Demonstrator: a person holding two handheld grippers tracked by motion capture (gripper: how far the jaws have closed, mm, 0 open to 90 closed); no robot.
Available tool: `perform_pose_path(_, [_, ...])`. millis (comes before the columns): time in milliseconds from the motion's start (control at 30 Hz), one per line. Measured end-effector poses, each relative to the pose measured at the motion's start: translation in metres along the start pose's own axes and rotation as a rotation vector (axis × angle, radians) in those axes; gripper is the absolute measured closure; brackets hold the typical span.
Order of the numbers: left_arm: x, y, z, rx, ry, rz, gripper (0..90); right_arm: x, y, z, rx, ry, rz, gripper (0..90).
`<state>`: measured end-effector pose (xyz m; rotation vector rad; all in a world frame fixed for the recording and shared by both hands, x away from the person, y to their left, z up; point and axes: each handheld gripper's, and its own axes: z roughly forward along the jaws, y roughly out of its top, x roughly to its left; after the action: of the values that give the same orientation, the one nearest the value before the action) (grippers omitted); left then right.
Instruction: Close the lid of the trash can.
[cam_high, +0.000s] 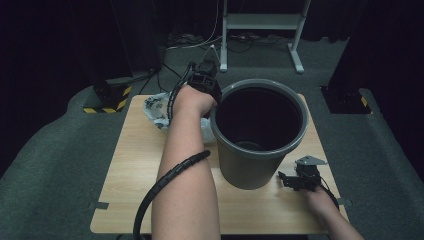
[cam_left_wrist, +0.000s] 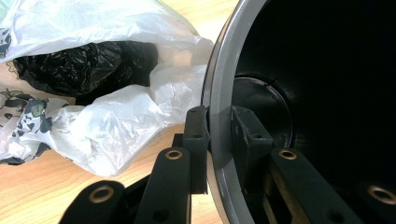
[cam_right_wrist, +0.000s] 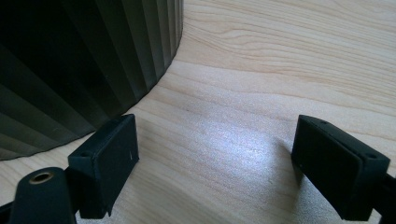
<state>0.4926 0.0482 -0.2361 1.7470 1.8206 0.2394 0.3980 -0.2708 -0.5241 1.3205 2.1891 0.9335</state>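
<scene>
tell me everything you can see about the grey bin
The bin is a round grey plastic one with a rolled rim, ribbed outside and a dark, empty-looking inside. It stands upright on the wooden table. The left gripper pinches its rim, one jaw outside, one inside. A white plastic bag lies against its side.

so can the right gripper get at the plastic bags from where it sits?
Probably not directly: the right gripper rests open at the table's near right, and the grey bin stands between it and the plastic bags.

We saw a pale wooden table at the centre of the frame, grey carpet around it, a white metal stand at top centre, and yellow-black hazard tape at upper left.
</scene>
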Motion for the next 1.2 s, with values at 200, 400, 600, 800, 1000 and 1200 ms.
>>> perform_pose_path(200, [0.0, -0.001, 0.001, -0.008, 0.0, -0.006, 76.2, 0.0, 0.0, 0.0, -0.002, 0.0, -0.001, 14.3])
perform_pose_path(400, [0.002, -0.003, 0.004, -0.004, -0.004, -0.01, 73.8, 0.0, 0.0, 0.0, -0.002, 0.0, -0.001, 14.3])
perform_pose_path(600, [0.001, -0.001, 0.002, -0.027, -0.017, -0.003, 62.0, 0.0, 0.0, 0.0, -0.002, 0.0, -0.002, 14.3])
perform_pose_path(800, [-0.002, 0.0, -0.001, -0.05, -0.018, 0.032, 51.5, 0.0, 0.0, 0.001, -0.002, 0.002, 0.0, 14.3])
perform_pose_path(1000, [-0.004, 0.001, -0.005, -0.095, -0.011, 0.055, 45.4, 0.0, 0.0, 0.001, -0.002, 0.002, 0.001, 14.3])
perform_pose_path(1200, [-0.002, 0.001, -0.011, -0.127, 0.013, 0.089, 38.0, 0.0, 0.0, 0.001, -0.002, 0.002, 0.001, 14.3])
